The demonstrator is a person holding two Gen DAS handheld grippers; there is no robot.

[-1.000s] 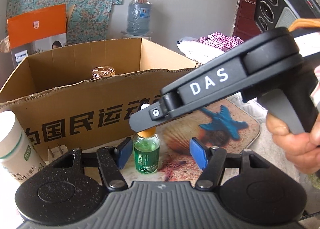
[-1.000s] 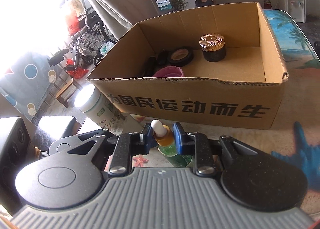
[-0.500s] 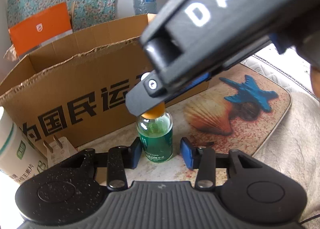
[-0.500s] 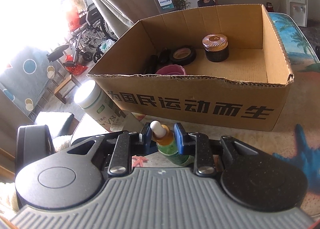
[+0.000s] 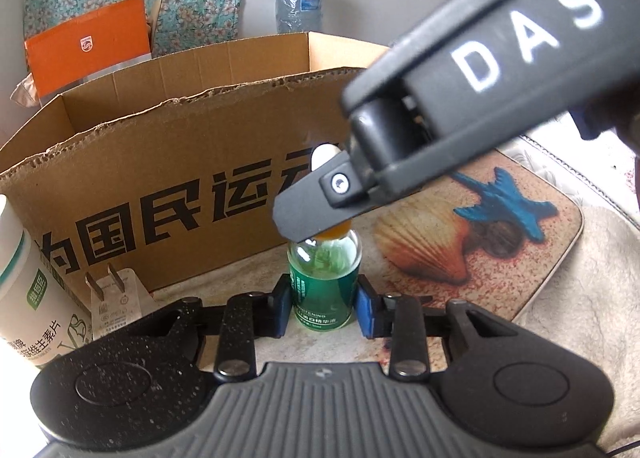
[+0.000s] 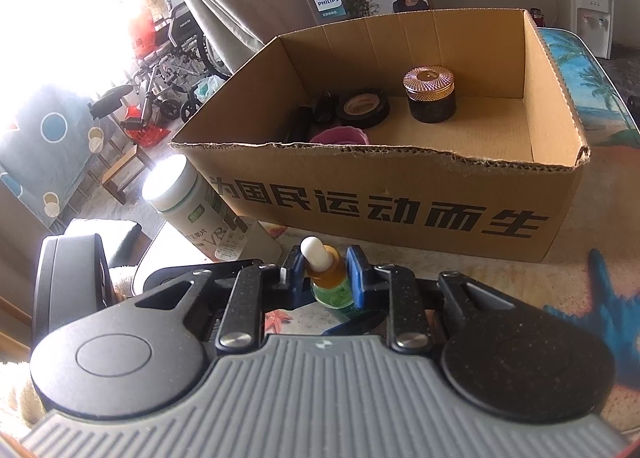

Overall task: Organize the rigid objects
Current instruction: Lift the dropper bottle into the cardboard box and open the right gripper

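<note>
A small green dropper bottle [image 5: 324, 290] with an orange collar and white bulb stands on the table in front of the cardboard box [image 5: 160, 178]. My left gripper [image 5: 324, 310] is closing its jaws around the bottle's body, and both blue pads touch its sides. From above right, my right gripper [image 5: 312, 214] reaches down over the cap. In the right wrist view the right gripper [image 6: 326, 278] is shut on the bottle [image 6: 332, 292] at its orange neck. The open box [image 6: 400, 186] lies just beyond.
Inside the box sit a tape roll [image 6: 362, 106], a dark jar with a gold lid [image 6: 430, 96] and a pink item [image 6: 338, 136]. A white vitamin bottle [image 5: 24, 298] and a plug adapter [image 5: 116, 306] stand left. A shell-print mat [image 5: 500, 210] lies right.
My left gripper has come down and closer to the green bottle, and its jaws have narrowed from wide apart until the pads meet the glass. The right gripper kept its hold on the neck.
</note>
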